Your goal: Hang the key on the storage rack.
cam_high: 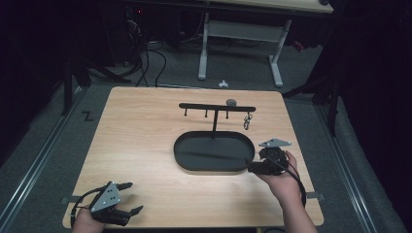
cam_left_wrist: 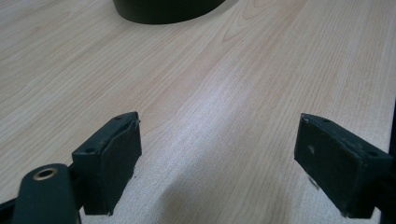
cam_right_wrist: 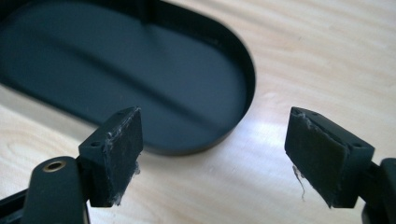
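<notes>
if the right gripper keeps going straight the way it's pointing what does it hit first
Most likely the rim of the black oval tray, just ahead of the open right gripper; how far above the rim the gripper sits is unclear.

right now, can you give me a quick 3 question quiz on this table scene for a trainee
1. True or false: the right tongs are shut on the black oval tray.
2. Which tongs are nearer the tray: A left, B right?
3. What hangs from the right end of the T-shaped hook stand?

Key: 1 false, they are open beside its rim. 2 B; the left tongs sit open at the table's near left corner. 3 a small metal chain.
</notes>
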The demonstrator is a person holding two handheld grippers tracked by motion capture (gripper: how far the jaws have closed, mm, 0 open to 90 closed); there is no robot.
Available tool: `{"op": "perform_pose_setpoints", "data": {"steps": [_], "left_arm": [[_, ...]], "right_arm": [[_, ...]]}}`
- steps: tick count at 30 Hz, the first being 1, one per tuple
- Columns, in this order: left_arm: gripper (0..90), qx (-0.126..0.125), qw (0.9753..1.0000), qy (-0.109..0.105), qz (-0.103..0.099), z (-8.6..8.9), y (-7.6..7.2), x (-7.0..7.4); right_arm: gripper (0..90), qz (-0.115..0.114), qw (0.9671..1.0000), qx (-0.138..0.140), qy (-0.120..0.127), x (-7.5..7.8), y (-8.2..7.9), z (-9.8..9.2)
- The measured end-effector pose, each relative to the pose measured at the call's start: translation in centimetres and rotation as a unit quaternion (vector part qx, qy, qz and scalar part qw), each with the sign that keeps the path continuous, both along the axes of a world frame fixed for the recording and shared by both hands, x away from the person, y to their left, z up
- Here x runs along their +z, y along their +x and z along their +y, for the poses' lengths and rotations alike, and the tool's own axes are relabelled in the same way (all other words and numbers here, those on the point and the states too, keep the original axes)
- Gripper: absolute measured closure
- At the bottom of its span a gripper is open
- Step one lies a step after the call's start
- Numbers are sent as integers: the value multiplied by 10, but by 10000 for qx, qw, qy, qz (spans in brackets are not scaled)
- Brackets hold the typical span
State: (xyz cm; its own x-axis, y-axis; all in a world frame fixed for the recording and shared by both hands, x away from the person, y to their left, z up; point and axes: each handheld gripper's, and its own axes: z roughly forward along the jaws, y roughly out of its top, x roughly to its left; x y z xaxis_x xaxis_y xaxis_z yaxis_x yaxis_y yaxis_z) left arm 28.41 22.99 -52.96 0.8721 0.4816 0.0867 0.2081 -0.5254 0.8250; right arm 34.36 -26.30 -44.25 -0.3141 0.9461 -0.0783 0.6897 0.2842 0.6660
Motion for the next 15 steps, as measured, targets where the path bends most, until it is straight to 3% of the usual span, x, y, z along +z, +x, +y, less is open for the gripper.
{"op": "perform_pose_setpoints", "data": {"steps": [7, 9, 12, 13, 14, 15], "left_arm": [[153, 39, 10000, -34, -25, 1, 2, 0], [153, 74, 10000, -33, -28, 1, 2, 1], [153, 73, 9999, -38, -86, 1, 1, 3], [153, 64, 9999, -31, -102, 1, 0, 4], [153, 56, 9999, -42, -111, 1, 0, 5], [153, 52, 9999, -64, -147, 1, -1, 5]], "right_arm": [[191, -182, 9995, 52, 254, -34, -31, -2], [188, -233, 9995, 81, 201, -41, -39, 0], [188, -524, 9984, 9, 196, -49, -54, -1], [188, -820, 9962, -69, 297, -56, -64, -4], [188, -919, 9951, -66, 362, -61, -70, -6], [181, -789, 9961, 8, 397, -64, -74, -7]]}}
